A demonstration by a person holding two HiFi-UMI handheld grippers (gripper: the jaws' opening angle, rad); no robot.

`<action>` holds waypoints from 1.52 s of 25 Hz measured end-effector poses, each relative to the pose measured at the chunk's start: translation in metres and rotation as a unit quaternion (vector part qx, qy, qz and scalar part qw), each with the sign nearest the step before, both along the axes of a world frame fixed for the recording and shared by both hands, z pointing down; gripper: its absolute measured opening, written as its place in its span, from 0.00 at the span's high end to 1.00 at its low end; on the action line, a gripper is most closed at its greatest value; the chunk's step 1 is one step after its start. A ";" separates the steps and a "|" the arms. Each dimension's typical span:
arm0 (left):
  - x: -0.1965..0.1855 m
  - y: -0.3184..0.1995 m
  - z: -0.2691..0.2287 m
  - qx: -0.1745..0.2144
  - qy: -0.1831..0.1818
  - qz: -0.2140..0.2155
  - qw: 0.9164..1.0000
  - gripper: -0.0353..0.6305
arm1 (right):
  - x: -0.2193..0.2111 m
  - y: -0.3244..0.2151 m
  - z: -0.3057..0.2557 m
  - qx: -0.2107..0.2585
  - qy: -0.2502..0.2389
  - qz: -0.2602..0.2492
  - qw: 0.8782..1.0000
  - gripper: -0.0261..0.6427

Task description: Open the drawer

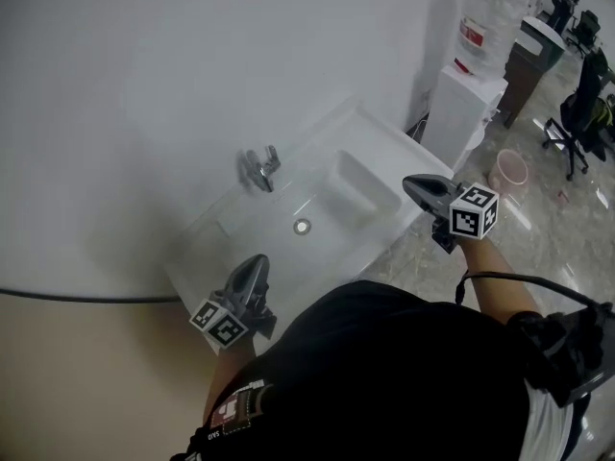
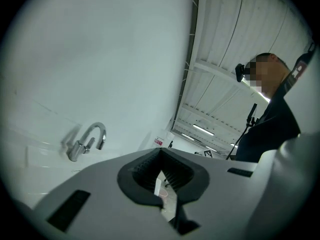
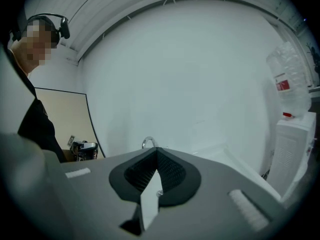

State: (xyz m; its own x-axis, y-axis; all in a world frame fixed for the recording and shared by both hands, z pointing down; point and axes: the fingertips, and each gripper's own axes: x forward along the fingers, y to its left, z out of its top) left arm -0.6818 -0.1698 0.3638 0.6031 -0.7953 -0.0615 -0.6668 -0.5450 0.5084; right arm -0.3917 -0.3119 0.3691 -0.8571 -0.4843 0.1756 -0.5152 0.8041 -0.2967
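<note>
No drawer shows in any view; my dark torso hides whatever lies under the front of the white sink (image 1: 386, 148). A chrome faucet (image 1: 259, 169) stands at the sink's back edge, also seen in the left gripper view as the faucet (image 2: 87, 140). My left gripper (image 1: 258, 260) hovers over the sink's front left corner, jaws shut and empty (image 2: 160, 150). My right gripper (image 1: 409, 182) is over the sink's front right edge, shut with nothing in it (image 3: 156, 149). Just above its tips the faucet (image 3: 148, 142) peeks out.
A white wall rises behind the sink. To the right stand a water dispenser (image 1: 468, 104) with its bottle (image 1: 486, 22), a pink bucket (image 1: 510, 169) on the marble floor and an office chair (image 1: 579, 115). A black cable (image 1: 86, 298) runs along the wall at left.
</note>
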 end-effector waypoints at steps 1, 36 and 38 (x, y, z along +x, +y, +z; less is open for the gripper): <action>0.023 -0.005 0.001 -0.003 -0.001 0.005 1.000 0.95 | 0.021 -0.005 0.003 0.001 -0.005 0.004 1.000 0.97; 0.379 -0.040 0.304 -0.217 -0.118 0.231 0.941 0.95 | 0.199 -0.037 0.370 -0.113 0.002 0.082 0.990 0.97; 0.377 -0.035 0.321 -0.224 -0.122 0.232 0.939 0.95 | 0.185 -0.033 0.394 -0.123 0.002 0.073 0.990 0.96</action>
State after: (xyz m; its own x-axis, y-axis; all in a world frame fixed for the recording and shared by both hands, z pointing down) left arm -0.3046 -0.2045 0.6848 0.8430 -0.3572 0.4022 -0.5379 -0.5727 0.6186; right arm -0.2063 -0.3446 0.7633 -0.7801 -0.5457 0.3060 -0.6221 0.6248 -0.4718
